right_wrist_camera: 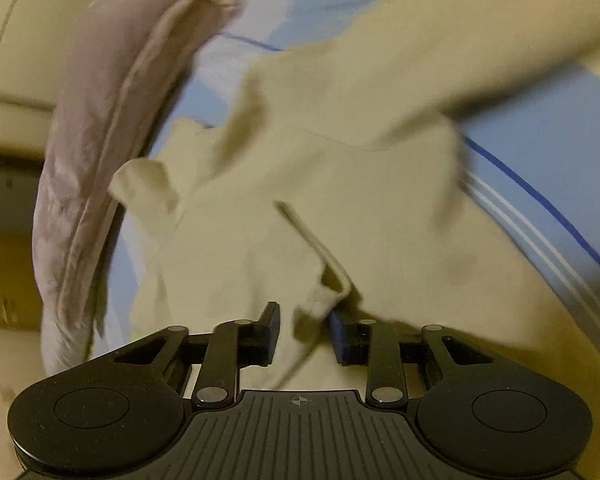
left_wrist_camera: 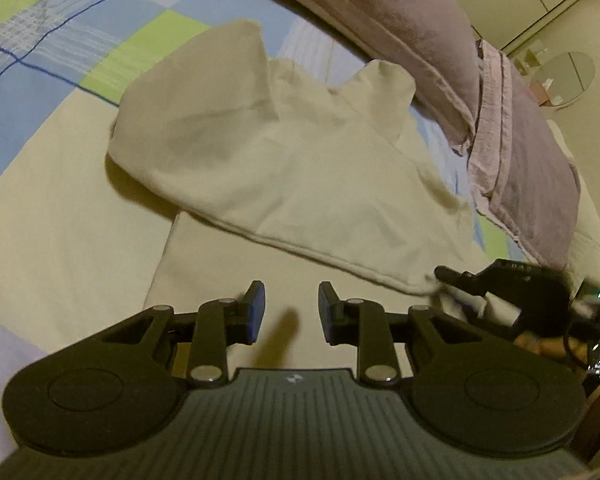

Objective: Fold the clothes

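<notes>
A bed with a checked blue-green-cream sheet (left_wrist_camera: pixel 60 40) carries a cream garment (left_wrist_camera: pixel 268 168) and mauve pillows (left_wrist_camera: pixel 428 28).

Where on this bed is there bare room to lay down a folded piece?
The widest free patch is the checked blue and green bedspread, left of the cream cotton garment. A plain cream stretch lies below it, beside the open left gripper. The right side is crowded: the mauve pillow and the right gripper.
</notes>
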Demonstrator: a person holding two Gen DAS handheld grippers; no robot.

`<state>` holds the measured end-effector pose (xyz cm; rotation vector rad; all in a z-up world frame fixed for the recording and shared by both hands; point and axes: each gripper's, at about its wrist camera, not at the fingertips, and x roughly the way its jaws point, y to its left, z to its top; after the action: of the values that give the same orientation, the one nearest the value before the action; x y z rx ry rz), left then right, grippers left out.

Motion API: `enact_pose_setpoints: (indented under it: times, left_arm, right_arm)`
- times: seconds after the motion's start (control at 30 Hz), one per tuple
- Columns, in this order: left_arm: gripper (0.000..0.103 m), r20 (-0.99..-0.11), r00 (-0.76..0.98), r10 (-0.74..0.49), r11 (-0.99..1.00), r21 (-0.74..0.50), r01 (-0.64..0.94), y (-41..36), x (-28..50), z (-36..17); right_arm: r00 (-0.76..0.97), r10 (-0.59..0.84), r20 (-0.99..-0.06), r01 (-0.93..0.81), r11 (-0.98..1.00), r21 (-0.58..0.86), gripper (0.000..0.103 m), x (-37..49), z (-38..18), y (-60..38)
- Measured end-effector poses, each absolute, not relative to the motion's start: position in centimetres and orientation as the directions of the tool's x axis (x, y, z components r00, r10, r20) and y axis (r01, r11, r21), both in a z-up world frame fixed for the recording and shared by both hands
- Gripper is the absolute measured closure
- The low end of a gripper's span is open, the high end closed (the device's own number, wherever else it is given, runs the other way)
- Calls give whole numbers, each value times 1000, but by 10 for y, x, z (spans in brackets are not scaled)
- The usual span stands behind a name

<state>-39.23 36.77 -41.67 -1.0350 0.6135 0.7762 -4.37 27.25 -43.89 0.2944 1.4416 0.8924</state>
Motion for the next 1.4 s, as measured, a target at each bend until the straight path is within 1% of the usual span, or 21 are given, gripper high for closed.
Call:
enact_pose_setpoints:
  times: [0.03, 0.07, 0.13, 0.2, 0.23, 0.27, 0.3, 0.37, 0.43, 0.47, 0.53, 0.57, 0.63, 0.7, 0.77, 0.83, 0.93, 1.1, 1.2, 1.33, 1.4]
  left_arm:
    - [80, -764, 586, 269, 295, -514, -805, 368, -392, -418]
    - [80, -765, 585, 268, 296, -513, -806, 368, -391, -419]
    - [80, -768, 583, 265, 306, -507, -806, 368, -390, -419]
    - [80, -773, 577, 262, 316, -497, -808, 368, -389, -421]
    - [80, -775, 575, 261, 318, -494, -809, 369, -388, -422]
    - [80, -777, 574, 260, 319, -491, -810, 370, -387, -423]
    - [80, -779, 572, 259, 320, -489, -811, 371, -386, -425]
    - [80, -782, 566, 261, 326, -480, -814, 373, -383, -426]
    - [80, -786, 560, 261, 345, -466, -815, 375, -380, -426]
    - [80, -789, 557, 260, 355, -458, -815, 376, -378, -426]
    - [80, -790, 557, 255, 373, -451, -811, 377, -378, -427]
    - [81, -791, 558, 251, 381, -449, -808, 378, -378, -428]
    - [81, -794, 558, 239, 393, -447, -804, 380, -378, -427]
    - [81, -794, 566, 224, 392, -458, -798, 383, -377, -420]
    - [81, -769, 597, 228, 384, -492, -781, 390, -383, -408]
    - [80, -737, 624, 260, 353, -529, -772, 404, -390, -396]
    - [74, -703, 629, 332, 278, -564, -777, 436, -400, -387]
    - [70, -655, 637, 407, 82, -668, -740, 505, -410, -414]
    - [68, -638, 664, 391, -30, -730, -683, 538, -408, -440]
    - [67, -604, 719, 343, -107, -786, -609, 561, -397, -466]
    - [74, -620, 701, 354, -31, -756, -653, 563, -389, -460]
  right_arm:
    - [-103, 706, -701, -404, 614, 678, 101, -46, -429, 279]
    - [-90, 753, -652, -461, 548, 698, 101, -47, -413, 283]
    - [-56, 871, -488, -587, 367, 722, 102, -48, -365, 281]
    - [-8, 946, -323, -649, 241, 722, 102, -38, -324, 265]
    - [36, 956, -290, -660, 240, 711, 102, -29, -312, 255]
    - [96, 948, -302, -660, 288, 694, 102, -16, -307, 246]
    - [150, 927, -345, -650, 355, 672, 102, -4, -310, 238]
    - [233, 844, -484, -600, 516, 611, 101, 21, -335, 229]
    - [286, 736, -614, -524, 656, 543, 101, 43, -372, 221]
    - [296, 691, -660, -487, 703, 518, 101, 51, -386, 218]
    - [286, 639, -715, -422, 753, 504, 101, 63, -405, 212]
    - [281, 649, -707, -412, 747, 522, 101, 66, -408, 209]
    - [278, 710, -647, -481, 686, 546, 101, 59, -398, 208]
    - [265, 689, -674, -526, 690, 498, 101, 56, -400, 215]
    - [250, 662, -707, -537, 702, 467, 101, 56, -406, 221]
    - [240, 654, -717, -510, 713, 480, 101, 61, -412, 222]
    - [251, 645, -722, -497, 726, 475, 101, 61, -416, 221]
    - [249, 633, -733, -456, 744, 488, 101, 64, -416, 206]
    - [246, 635, -733, -456, 743, 490, 101, 66, -417, 206]
    - [260, 620, -740, -464, 752, 468, 101, 66, -422, 204]
    - [268, 612, -744, -468, 758, 455, 101, 66, -424, 203]
